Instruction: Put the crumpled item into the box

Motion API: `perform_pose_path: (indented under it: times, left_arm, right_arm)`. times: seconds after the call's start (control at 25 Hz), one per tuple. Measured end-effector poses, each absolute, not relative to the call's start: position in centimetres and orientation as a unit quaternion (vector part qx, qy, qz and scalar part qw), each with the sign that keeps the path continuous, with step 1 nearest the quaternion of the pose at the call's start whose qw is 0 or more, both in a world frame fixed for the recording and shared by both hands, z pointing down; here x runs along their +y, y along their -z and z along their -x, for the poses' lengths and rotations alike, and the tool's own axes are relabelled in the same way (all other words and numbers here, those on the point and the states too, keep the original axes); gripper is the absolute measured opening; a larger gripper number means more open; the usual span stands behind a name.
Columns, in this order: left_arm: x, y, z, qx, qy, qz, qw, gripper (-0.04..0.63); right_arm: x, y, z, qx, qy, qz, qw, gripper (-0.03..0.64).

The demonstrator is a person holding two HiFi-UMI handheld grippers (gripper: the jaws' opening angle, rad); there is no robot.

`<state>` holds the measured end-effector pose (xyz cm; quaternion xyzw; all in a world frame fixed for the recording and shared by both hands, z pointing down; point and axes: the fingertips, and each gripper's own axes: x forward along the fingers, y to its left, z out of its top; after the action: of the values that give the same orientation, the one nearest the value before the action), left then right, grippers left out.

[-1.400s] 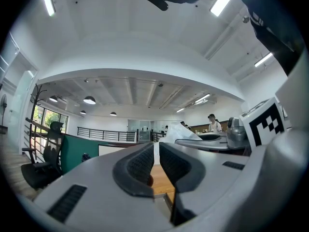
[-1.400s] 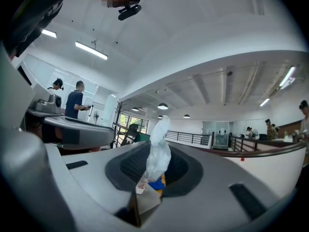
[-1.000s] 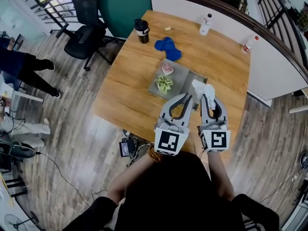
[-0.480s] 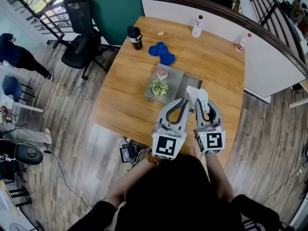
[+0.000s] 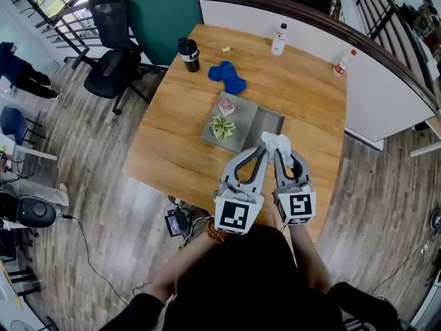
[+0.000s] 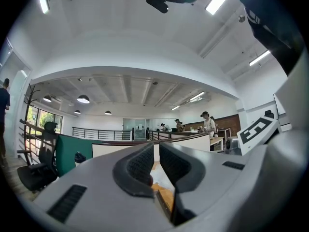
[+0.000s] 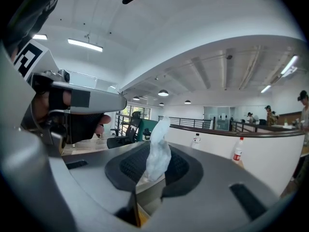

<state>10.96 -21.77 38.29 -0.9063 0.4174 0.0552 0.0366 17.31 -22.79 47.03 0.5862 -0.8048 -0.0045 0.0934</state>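
My left gripper (image 5: 260, 152) sits on the near side of the box (image 5: 270, 124), to the left of my right gripper (image 5: 281, 154). Its jaws are drawn almost together, with only a sliver of the table (image 5: 172, 140) showing between the pads (image 6: 140, 164) and nothing in it. My right gripper (image 7: 157, 167) is clamped on the crumpled item (image 7: 158, 149), a white wad of paper or tissue that sticks up past the jaw tips. In the head view the crumpled item (image 5: 275, 142) sits right at the near edge of the box, not inside it. How high above the box it is held I cannot tell.

The box is a low grey tray. Its right part is bare and darker. In its left part stand a small green plant (image 5: 221, 126) and, on the far side of that, a pink thing (image 5: 226, 105). Beyond the box, just past its far left corner, lies a blue cloth (image 5: 227, 77). Farther from the box on the same side stands a black cup (image 5: 187, 54). Well beyond the box, along the table's far edge, stand two clear bottles (image 5: 278, 38), the second (image 5: 342, 62) off to the right.
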Motion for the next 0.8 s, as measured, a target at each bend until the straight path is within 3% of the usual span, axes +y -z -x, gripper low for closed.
perform_pose_path:
  times: [0.8]
  left_arm:
    - [-23.0,-39.3,-11.2,0.419,-0.036,0.907,0.017,0.052]
  right_arm:
    - [-24.2,-53.1,-18.6,-0.798,-0.057,-0.58,0.154,0.077]
